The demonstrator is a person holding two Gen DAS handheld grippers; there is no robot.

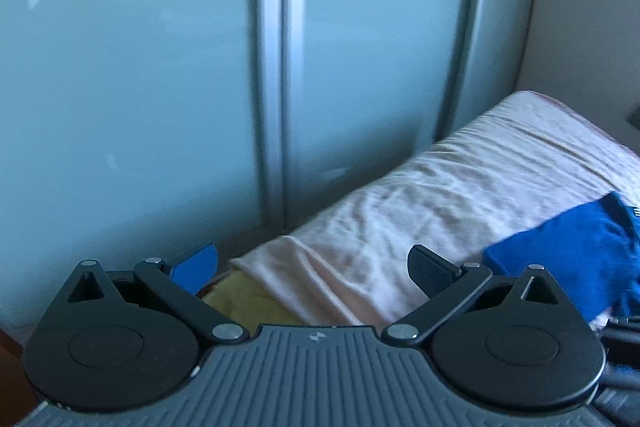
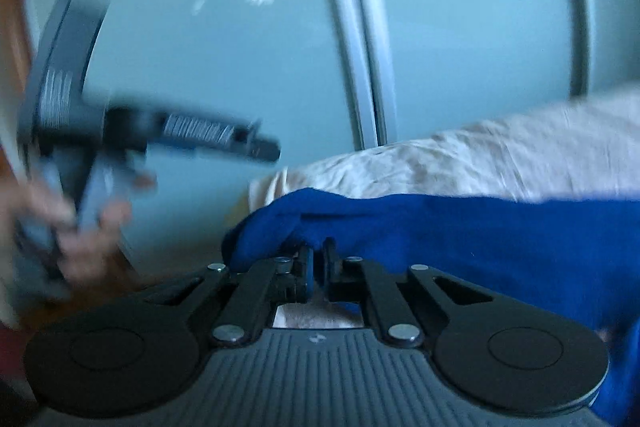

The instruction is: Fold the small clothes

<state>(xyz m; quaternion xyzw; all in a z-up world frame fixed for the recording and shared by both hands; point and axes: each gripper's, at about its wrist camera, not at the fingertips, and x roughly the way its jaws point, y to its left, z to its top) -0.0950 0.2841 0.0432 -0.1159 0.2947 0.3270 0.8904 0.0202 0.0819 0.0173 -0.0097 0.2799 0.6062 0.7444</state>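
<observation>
Right tool (image 2: 318, 261): jaws drawn together, pads pinching a fold of the blue garment (image 2: 440, 231). The cloth bunches up directly over the fingertips and runs off to the right edge of the right wrist view, lying on the bed's pale pink sheet (image 2: 500, 155). A further flap of blue hangs at the lower right corner, beside the tool's body.

Left tool (image 1: 314, 265): jaws spread wide, nothing between the pads. Its blue-faced finger (image 1: 196, 265) sits left, its dark finger (image 1: 430, 269) right. Below the gap the sheet's rumpled edge drapes over the bed corner, with a patch of yellow fabric (image 1: 244, 307) showing underneath.

From the left wrist view, the blue garment (image 1: 568, 251) lies on the sheet to the right of the left tool, apart from its fingers, reaching the picture's right edge.

In the right wrist view the left tool (image 2: 264, 145) appears at upper left, heavily blurred, held by a hand (image 2: 80, 231) on its grip. Its jaws cannot be read from that angle.

Background in both views: frosted pale-blue sliding wardrobe doors (image 1: 140, 87) with grey metal frames, standing close along the bed's far side.
</observation>
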